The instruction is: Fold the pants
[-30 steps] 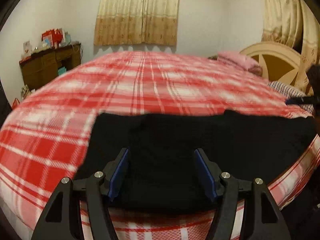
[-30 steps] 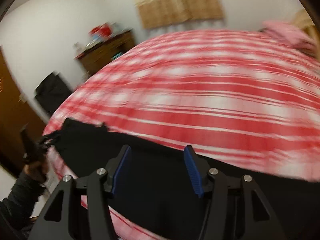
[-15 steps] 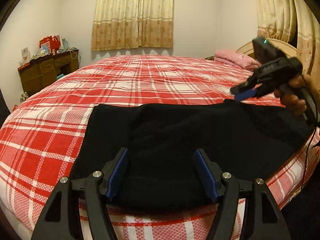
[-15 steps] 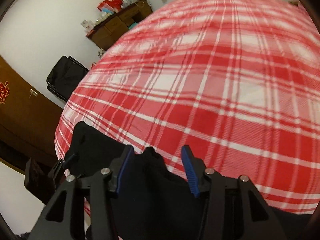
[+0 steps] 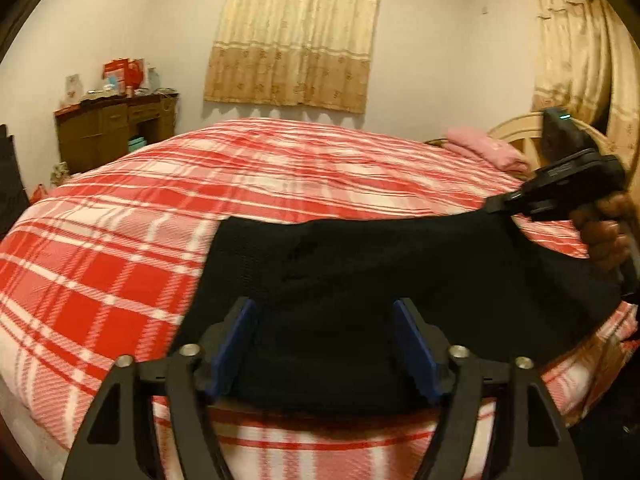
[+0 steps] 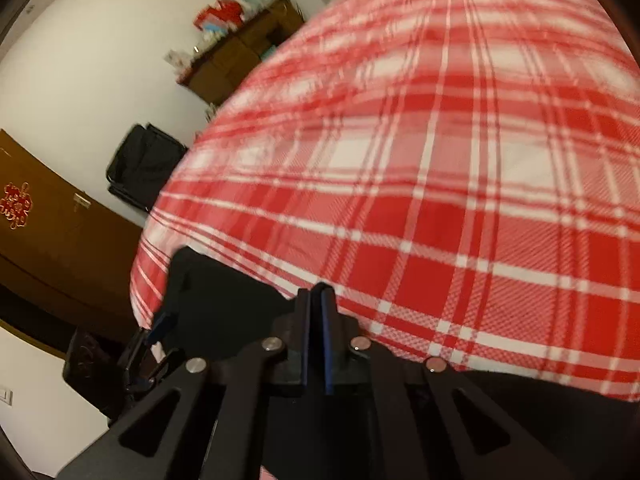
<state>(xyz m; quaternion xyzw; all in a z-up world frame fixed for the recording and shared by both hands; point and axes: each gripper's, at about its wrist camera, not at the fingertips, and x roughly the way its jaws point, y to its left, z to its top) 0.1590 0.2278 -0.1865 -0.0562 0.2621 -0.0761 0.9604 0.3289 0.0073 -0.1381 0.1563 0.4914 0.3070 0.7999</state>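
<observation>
Swung in, right tongs (image 6: 316,336) now clamp the black pants (image 5: 400,280)' edge while left tongs (image 5: 324,344) gape wider, so next comes lifting it across.

Black pants (image 5: 360,280): near hem hidden behind left gripper (image 5: 324,344) frame; right end cut by picture edge. Right gripper (image 6: 316,320) fingertips: cloth between pads not discernible, black on black. Dresser (image 5: 116,136) clutter too small to identify. Plaid bedspread (image 6: 460,160) far part blurred. Person's hand (image 5: 604,236) partly cropped.
</observation>
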